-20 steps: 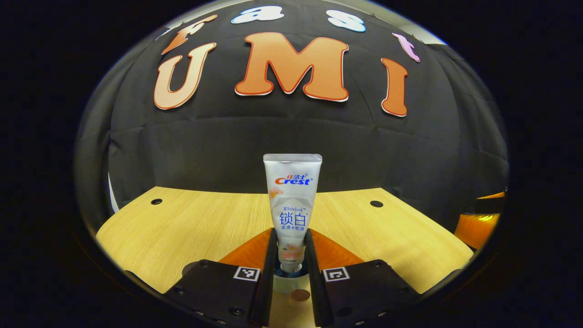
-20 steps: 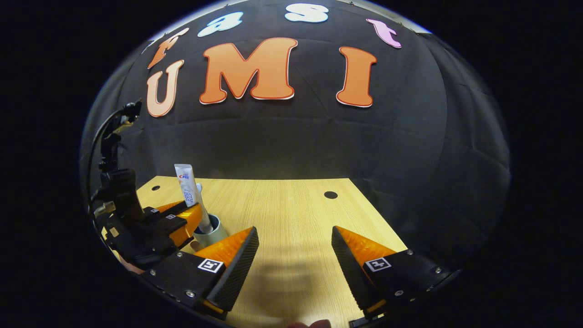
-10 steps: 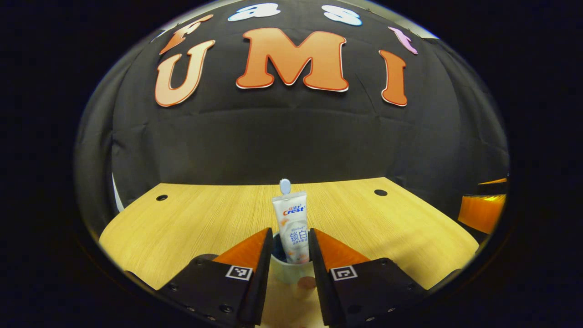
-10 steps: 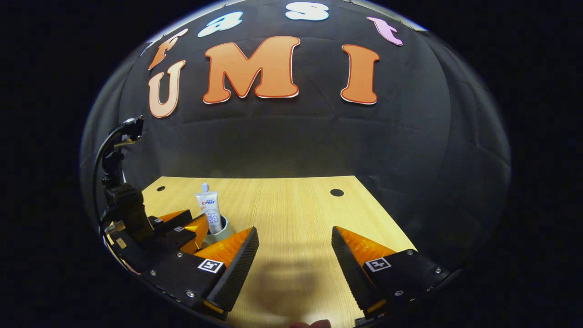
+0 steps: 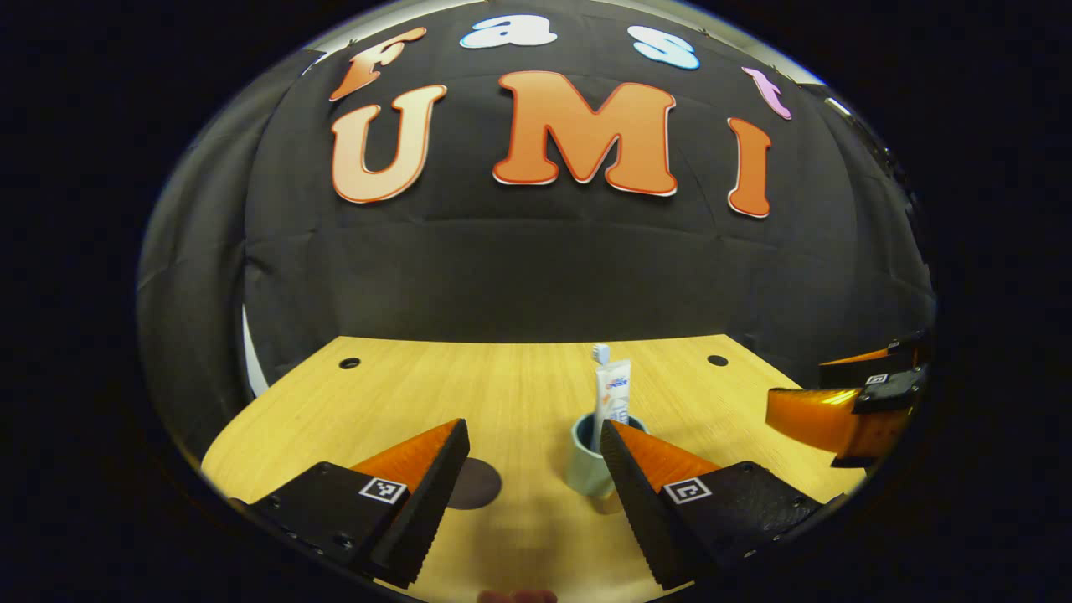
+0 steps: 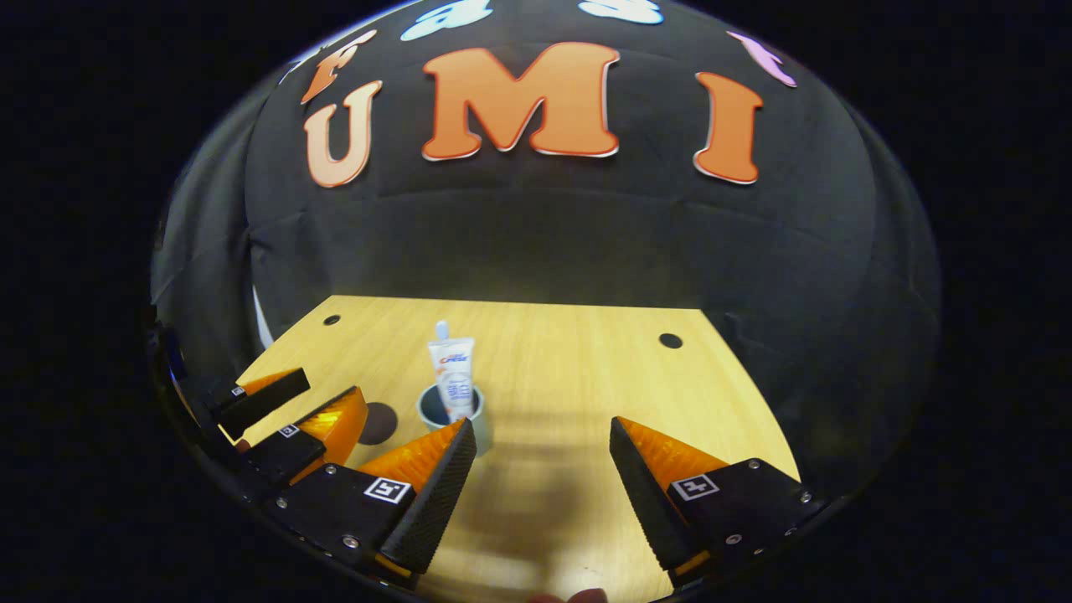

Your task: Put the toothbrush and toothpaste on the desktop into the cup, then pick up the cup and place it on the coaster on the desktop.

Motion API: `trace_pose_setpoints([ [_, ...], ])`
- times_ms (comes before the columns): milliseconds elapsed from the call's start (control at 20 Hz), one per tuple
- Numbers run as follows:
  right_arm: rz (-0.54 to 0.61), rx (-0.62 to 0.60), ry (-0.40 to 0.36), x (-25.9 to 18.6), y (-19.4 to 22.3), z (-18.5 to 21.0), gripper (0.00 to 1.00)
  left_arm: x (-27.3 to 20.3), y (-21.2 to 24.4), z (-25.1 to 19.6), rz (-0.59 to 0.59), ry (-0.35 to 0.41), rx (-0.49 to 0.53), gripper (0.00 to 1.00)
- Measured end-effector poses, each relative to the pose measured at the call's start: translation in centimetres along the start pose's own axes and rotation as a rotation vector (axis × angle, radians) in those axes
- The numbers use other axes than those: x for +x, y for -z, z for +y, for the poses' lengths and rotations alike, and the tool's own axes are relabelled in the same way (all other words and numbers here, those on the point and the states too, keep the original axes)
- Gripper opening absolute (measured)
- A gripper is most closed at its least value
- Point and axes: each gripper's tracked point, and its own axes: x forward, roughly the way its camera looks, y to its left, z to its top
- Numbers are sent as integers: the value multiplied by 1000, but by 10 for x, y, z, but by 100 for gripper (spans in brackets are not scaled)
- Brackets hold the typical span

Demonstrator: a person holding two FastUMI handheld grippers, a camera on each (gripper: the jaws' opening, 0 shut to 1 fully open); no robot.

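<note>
Left gripper view puts my left gripper [image 5: 533, 469] nearest, its jaws wide apart and holding nothing. Just past my right-hand fingertip, at about one o'clock, stands the cup [image 5: 593, 459], upright on the desktop [image 5: 469, 394], with the toothpaste [image 5: 613, 398] and the toothbrush [image 5: 600, 355] standing up out of it, long axes near vertical. The coaster [image 5: 474, 483], a dark disc, lies flat at about eleven o'clock, close to my other fingertip and a little apart from the cup. My right gripper [image 6: 543, 469] is also spread open and empty; from it the cup sits at about eleven o'clock, close to its fingertip. I judge either tool is near enough to take the cup, and the carry to the coaster is short. Beyond lies bare light wood with small dark holes, then the black cloth wall.
</note>
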Motion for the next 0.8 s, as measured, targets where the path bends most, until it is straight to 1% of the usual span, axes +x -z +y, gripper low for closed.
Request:
trace_pose_setpoints([
  [200, 148, -35, -55, 18, 20, 48, 97, -16, -16, 44, -14, -44, 2, 95],
  [350, 245, -17, -65, 34, 32, 70, 98, -30, -26, 74, -32, -72, 25, 95],
  [550, 354, 14, -55, 53, 50, 81, 98, -43, -33, 107, -38, -97, 28, 95],
  [800, 490, 56, -25, 85, 70, 91, 97, -45, -30, 141, -15, -128, 33, 95],
])
